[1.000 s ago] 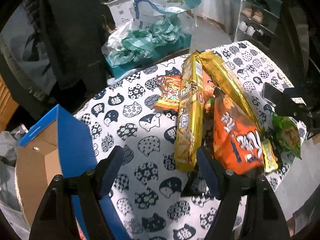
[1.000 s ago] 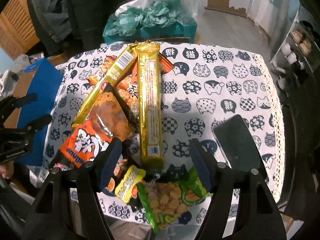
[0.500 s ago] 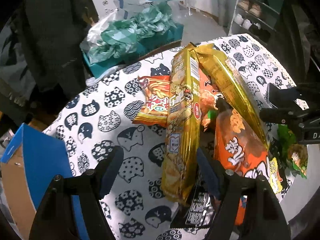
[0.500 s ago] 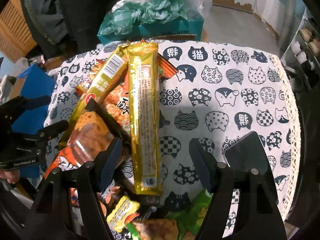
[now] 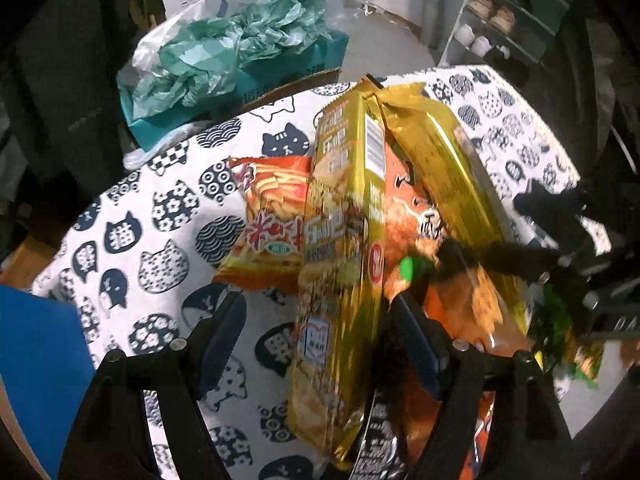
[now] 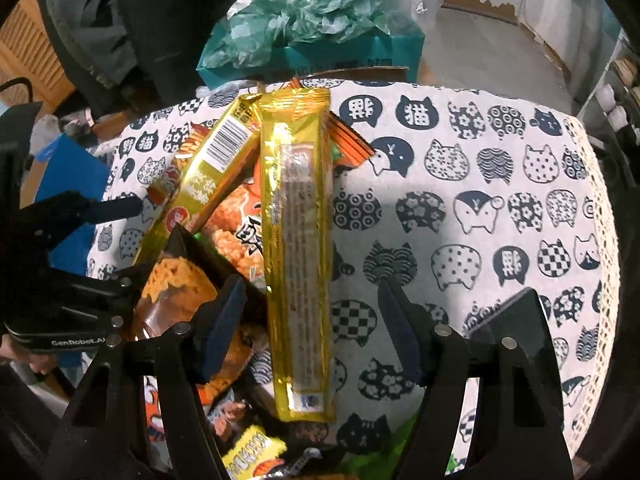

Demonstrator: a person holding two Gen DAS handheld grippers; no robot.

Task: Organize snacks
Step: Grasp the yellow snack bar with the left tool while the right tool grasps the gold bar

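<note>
1. My left tongs (image 5: pixel 316 340) stand wide, pointing steeply down. A long gold packet with a barcode (image 5: pixel 344 264) lies in the gap between the pads; I cannot tell if either pad touches it, and they do not pinch it.
2. My right tongs (image 6: pixel 316 328) also stand wide, gripping nothing. A second long gold packet (image 6: pixel 298 248) runs lengthwise through the gap, nearer the left pad, its printed end toward me.
3. Just below that packet's near end lie a small yellow packet (image 6: pixel 252 456) and a green bag (image 6: pixel 384 456), both partly hidden by my tongs.
4. Between the two gold packets sits an orange bag with a dark corner (image 6: pixel 176 296); it overlaps another orange snack bag (image 6: pixel 236 228) underneath.
5. A flat dark object (image 6: pixel 516 320) rests on the cloth to the right, behind my right tongs' right finger.
6. Left of the barcode packet, in the left wrist view, an orange bag of stick snacks (image 5: pixel 272 216) lies partly under it.
7. Everything rests on a table covered in a white cloth printed with cat heads (image 6: pixel 480 184).
8. A blue box (image 5: pixel 36 368) stands at the table's left edge.
9. Beyond the far edge is a teal box stuffed with crumpled green plastic (image 6: pixel 304 32).
10. Farther off, in the left wrist view, a shelf (image 5: pixel 508 20) holds shoes.
</note>
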